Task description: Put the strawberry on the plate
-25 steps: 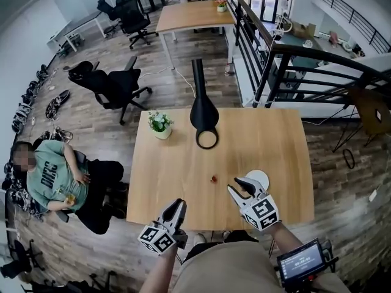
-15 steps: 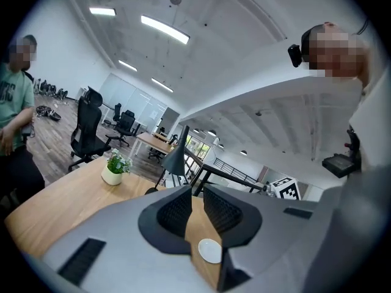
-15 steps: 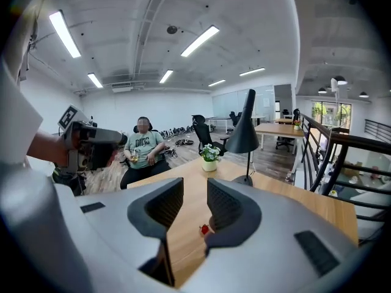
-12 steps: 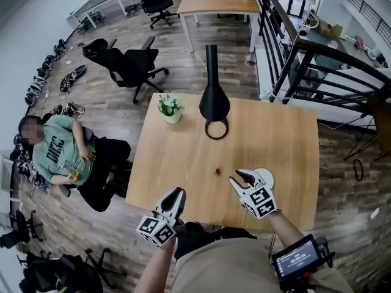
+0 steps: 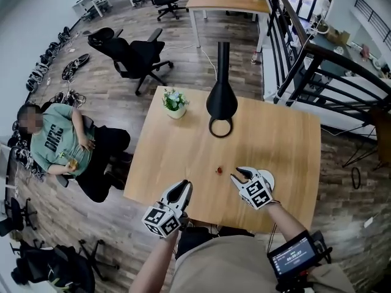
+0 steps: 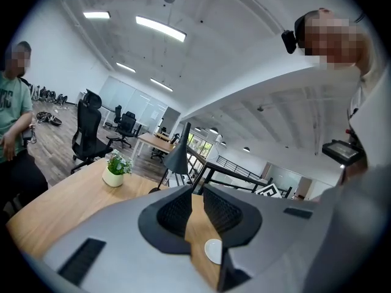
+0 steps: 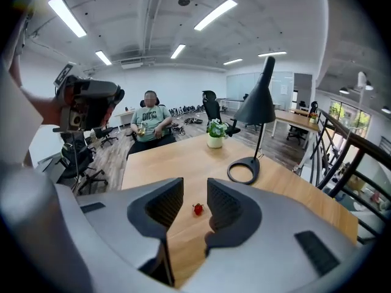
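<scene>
Strawberry (image 5: 219, 170) lies on the wooden table (image 5: 183, 157), apart from the white plate (image 5: 269, 179). The right gripper (image 5: 239, 174) sits between them, its jaws slightly apart and empty. The left gripper (image 5: 183, 187) hovers at the table's near edge, jaws narrowly parted, holding nothing.

Strawberry (image 5: 219, 170) on the surface (image 5: 278, 139), toward its near edge. Plate (image 5: 269, 179) to its right, with the right gripper (image 5: 239, 174) between them, overlapping the plate. Lamp (image 5: 221, 112) behind the strawberry; potted plant (image 5: 175, 103) left of the lamp. Left gripper (image 5: 181, 188) at the near edge, left of the strawberry.
</scene>
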Demonstrator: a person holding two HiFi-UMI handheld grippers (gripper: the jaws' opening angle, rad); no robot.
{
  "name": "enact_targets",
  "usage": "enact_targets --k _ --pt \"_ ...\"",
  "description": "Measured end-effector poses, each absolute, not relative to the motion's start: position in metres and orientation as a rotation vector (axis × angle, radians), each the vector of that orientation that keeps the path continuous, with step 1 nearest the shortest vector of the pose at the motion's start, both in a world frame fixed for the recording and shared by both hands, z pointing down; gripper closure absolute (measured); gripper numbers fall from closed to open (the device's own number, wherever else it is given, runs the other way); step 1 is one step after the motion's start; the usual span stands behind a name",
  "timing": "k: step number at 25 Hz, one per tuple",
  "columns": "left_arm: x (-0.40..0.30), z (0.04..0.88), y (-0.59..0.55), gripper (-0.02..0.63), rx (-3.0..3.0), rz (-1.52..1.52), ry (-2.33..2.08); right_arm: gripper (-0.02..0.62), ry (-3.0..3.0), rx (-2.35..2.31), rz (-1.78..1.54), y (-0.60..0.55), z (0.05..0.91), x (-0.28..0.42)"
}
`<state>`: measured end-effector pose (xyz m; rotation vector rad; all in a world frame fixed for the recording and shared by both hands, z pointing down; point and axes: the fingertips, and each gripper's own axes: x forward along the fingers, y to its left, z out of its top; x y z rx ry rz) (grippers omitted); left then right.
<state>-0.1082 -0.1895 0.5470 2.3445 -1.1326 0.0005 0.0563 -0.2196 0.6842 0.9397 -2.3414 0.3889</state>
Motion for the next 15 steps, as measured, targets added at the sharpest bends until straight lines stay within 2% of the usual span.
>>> enact_targets --k 15 --pt "-0.110 0.590 -0.195 0.562 2.258 0.114 -1.102 0.472 -2.173 0.714 0.489 -0.253 0.810 0.013"
